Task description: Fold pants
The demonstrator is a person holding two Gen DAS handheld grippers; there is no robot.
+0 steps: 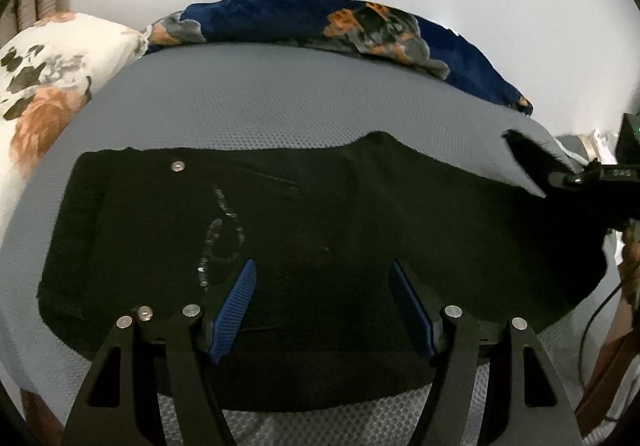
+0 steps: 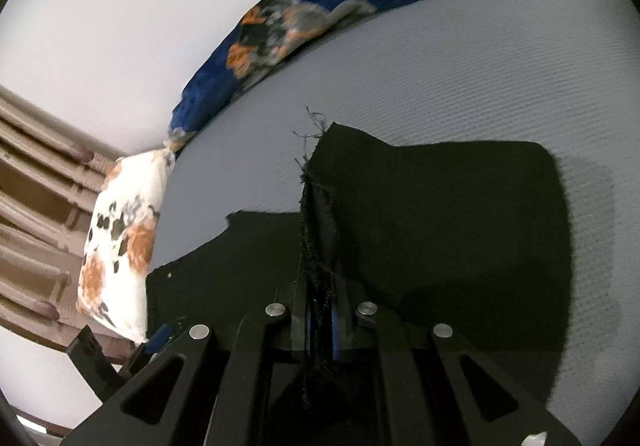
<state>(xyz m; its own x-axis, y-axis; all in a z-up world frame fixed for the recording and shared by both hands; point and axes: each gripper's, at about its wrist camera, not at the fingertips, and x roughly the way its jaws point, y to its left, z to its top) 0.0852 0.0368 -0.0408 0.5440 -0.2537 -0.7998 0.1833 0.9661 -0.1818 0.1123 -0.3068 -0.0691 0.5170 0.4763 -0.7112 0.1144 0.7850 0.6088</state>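
— Why's the right gripper [image 2: 320,320] clamped like that?

— Its jaws pinch the frayed hem of the black pants [image 1: 280,230], lifting that leg end off the grey mattress [image 1: 248,101], I'd guess to carry it over for a fold

— And the left gripper [image 1: 322,286]?

— Jaws spread wide, gripping nothing, hovering over the waist part

— Which way do the pants run?

— Lengthways across the bed, waist toward the floral pillow [image 1: 44,85], leg end toward the right gripper

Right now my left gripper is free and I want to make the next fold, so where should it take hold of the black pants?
Probably the near waist edge of the black fabric pants, approached from the front, fingers straddling it: that edge lies flat and closest to the open left gripper.
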